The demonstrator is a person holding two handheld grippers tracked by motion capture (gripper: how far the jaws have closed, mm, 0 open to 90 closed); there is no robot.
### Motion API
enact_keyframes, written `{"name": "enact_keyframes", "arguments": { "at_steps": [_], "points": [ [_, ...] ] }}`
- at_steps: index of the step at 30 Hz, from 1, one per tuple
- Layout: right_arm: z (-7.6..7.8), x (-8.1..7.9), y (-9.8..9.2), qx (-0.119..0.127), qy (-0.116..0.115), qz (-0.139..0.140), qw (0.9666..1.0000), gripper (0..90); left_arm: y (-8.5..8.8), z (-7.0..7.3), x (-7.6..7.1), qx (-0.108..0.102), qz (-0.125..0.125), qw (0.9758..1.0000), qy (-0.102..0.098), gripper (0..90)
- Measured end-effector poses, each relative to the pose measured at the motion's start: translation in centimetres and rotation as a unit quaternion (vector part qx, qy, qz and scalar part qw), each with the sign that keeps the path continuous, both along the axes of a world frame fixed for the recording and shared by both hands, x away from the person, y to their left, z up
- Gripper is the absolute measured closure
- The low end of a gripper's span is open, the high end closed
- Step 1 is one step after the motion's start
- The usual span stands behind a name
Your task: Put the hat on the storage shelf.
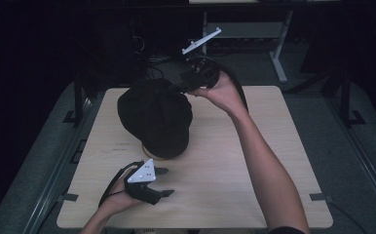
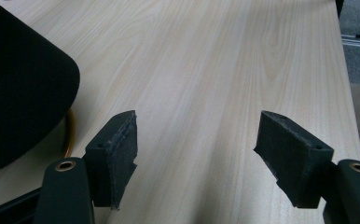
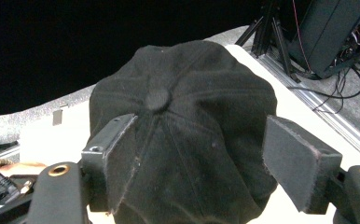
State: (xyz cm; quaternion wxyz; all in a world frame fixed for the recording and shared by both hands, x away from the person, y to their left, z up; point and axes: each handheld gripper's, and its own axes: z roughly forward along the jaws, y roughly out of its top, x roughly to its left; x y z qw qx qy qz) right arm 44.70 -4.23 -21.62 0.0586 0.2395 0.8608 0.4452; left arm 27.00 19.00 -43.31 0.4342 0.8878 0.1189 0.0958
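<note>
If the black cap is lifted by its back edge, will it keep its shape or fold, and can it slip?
The black cap is probably soft: its stitched fabric panels show creases in the right gripper view, so the crown may fold when pinched. It looks light for its size. The cloth surface seems matte, so slipping from the right hand-held gripper, whose jaws stand open, appears unlikely.

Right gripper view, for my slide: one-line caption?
Open right gripper faces a black cap on the table.
</note>
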Motion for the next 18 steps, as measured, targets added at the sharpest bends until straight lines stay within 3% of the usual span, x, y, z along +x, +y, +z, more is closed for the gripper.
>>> {"name": "enact_keyframes", "arguments": {
  "at_steps": [9,14,18],
  "points": [
    [-0.2,-0.8,-1.7,-0.002,0.0,-0.013,0.9999,25.4,0.2,0.1,-0.1,-0.005,0.007,1.0,-0.001,28.7],
    [-0.4,-1.4,-2.5,0.0,0.002,-0.019,0.9998,25.4,0.5,0.2,-0.1,-0.028,0.006,0.9995,0.01,27.8],
    [-0.6,-1.9,-3.2,-0.003,0.004,-0.024,0.9997,24.9,0.4,0.2,-0.1,-0.026,0.008,0.9996,0.009,27.4]
  ]
}}
